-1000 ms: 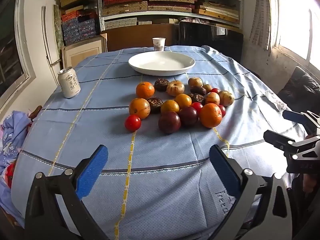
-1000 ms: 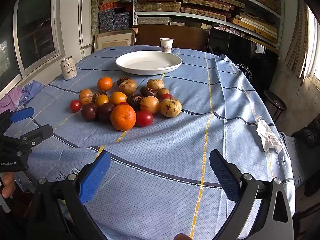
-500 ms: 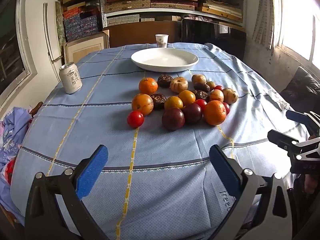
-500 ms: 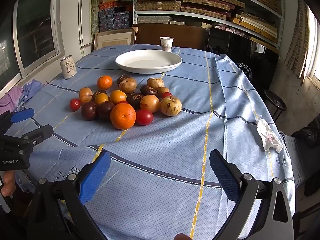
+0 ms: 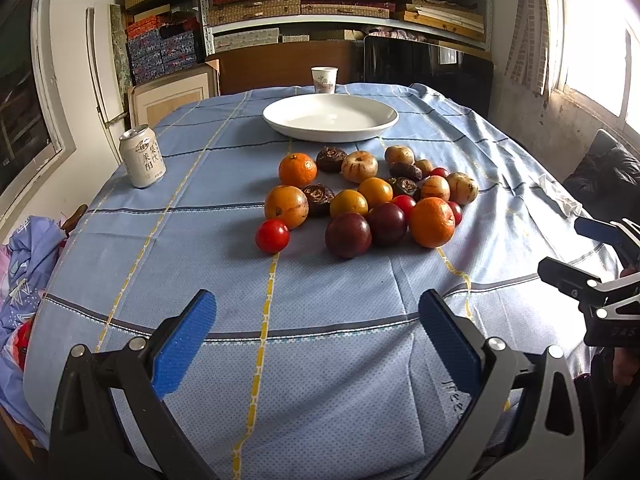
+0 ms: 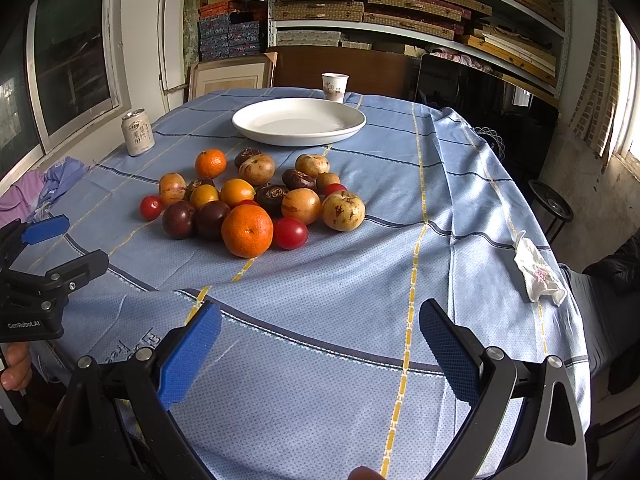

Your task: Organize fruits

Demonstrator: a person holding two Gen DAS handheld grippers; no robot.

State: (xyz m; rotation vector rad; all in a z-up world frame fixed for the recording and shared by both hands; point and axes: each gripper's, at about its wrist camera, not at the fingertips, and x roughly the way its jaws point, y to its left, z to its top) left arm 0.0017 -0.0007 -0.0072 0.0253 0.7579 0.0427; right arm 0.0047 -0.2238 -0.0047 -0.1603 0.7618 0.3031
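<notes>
left claw (image 5: 316,334) spread, empty | right claw (image 6: 320,342) spread, empty | fruit pile (image 5: 366,196) mid-tabletop (image 5: 200,272), 12 o'clock of both claws, white plate (image 5: 330,117) beyond, bare | oranges firm, tomatoes soft, all round and rollable: likely pinch across widest girth, gently.

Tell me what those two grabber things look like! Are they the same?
Yes, they match. The left gripper and the right gripper each have two black arms with silver bolts, ending in flat blue pads with a bumpy, dotted surface. Seen from the right camera, the left one's black body carries small white lettering. No cables or sleeves show; only a bit of a hand peeks in.
</notes>
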